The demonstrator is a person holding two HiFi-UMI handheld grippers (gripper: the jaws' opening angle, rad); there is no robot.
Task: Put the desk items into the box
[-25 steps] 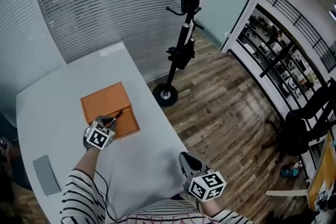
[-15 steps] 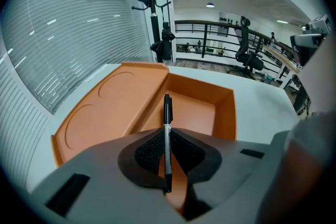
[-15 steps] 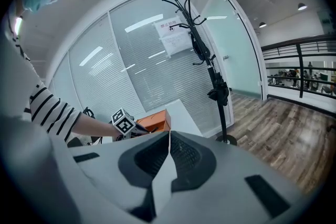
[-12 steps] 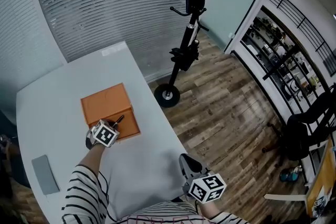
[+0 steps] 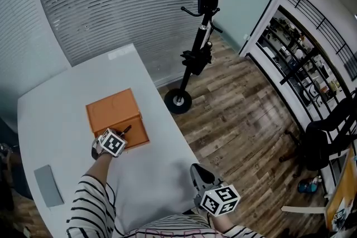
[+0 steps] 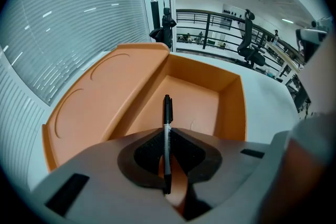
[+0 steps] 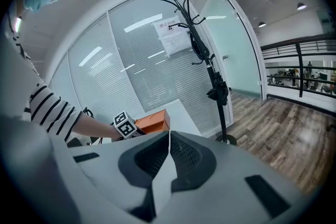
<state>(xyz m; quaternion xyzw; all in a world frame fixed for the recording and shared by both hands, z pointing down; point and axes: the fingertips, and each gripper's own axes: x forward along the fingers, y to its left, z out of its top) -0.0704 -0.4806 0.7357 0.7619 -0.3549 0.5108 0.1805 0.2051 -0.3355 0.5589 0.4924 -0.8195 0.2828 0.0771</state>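
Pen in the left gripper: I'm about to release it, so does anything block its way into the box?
Nothing visible does. The left gripper holds the pen just over the open box, its lid lying to one side.

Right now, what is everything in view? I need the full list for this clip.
table: one, white, under the box
box: one, orange, lid open, mid-table
pen: one, black, clamped in the left tongs, pointing into the box's open compartment
flat pad: one, grey, near-left part of the table
scooter: one, black, on the wood floor past the table
office chair: one, black, far right
left tongs: one, shut on the pen, at the box's near edge
right tongs: one, shut and empty, low by the person's body
sleeve: black and white stripes, left arm
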